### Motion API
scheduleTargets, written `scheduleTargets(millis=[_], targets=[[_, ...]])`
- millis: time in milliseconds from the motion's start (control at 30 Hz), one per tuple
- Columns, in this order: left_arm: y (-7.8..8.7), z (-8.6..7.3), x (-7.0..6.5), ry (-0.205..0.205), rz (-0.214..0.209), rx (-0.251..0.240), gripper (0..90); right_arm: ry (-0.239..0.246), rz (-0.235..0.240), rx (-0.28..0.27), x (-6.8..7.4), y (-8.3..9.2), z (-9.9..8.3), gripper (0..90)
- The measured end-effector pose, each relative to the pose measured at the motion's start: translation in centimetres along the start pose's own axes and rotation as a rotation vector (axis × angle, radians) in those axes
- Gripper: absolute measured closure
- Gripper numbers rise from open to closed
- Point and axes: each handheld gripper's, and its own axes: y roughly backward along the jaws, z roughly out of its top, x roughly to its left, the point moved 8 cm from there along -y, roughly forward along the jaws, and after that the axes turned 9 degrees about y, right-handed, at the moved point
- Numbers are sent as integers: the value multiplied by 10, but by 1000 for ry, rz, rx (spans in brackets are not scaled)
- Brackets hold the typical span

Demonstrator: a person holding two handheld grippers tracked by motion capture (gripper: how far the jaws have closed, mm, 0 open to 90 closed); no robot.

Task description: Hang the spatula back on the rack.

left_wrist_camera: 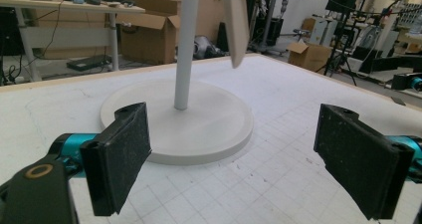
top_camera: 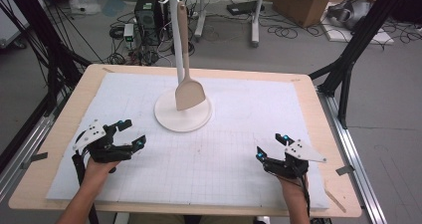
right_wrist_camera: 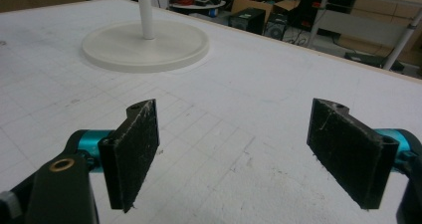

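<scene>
**Inspector A:** The pale wooden spatula (top_camera: pixel 188 84) is observed hung by its long handle from the top of the white hook stand (top_camera: pixel 175 45), its flat blade suspended just above the stand's round white base (top_camera: pixel 171 118). The blade is seen slightly right of the pole. The stand is placed at the centre of the table, toward the far side.

**Inspector B:** Confirmed. In the left gripper view the blade's lower edge (left_wrist_camera: pixel 235 25) is seen clear of the base (left_wrist_camera: pixel 209 129), to the right of the white pole (left_wrist_camera: pixel 186 45). What is recorded for the surface?

**Inspector A:** A white gridded mat (top_camera: pixel 239 154) is laid over the light wooden table (top_camera: pixel 318 109). Faint marks are noted on the mat.

**Inspector B:** And the grippers?

**Inspector A:** The left gripper (top_camera: pixel 130 133) is held at the near left of the mat by a hand (top_camera: pixel 97 171); its jaws are spread wide apart, and nothing is held between them. The right gripper (top_camera: pixel 271 147) is held at the near right by the other hand (top_camera: pixel 293 186); its jaws are likewise parted wide and empty. Both are well apart from the stand.

**Inspector B:** The gap is borne out in the right gripper view (right_wrist_camera: pixel 234 154), where bare mat is seen between the black pads (right_wrist_camera: pixel 134 149).

**Inspector A:** Beyond the table, cardboard boxes (top_camera: pixel 303 2) and cables are noted on the grey floor.
</scene>
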Motion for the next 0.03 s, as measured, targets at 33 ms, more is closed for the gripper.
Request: scheduleTargets(millis=[33], targets=[[0, 0, 0, 1, 0, 0, 149, -3, 1, 1, 0, 1, 0, 197]])
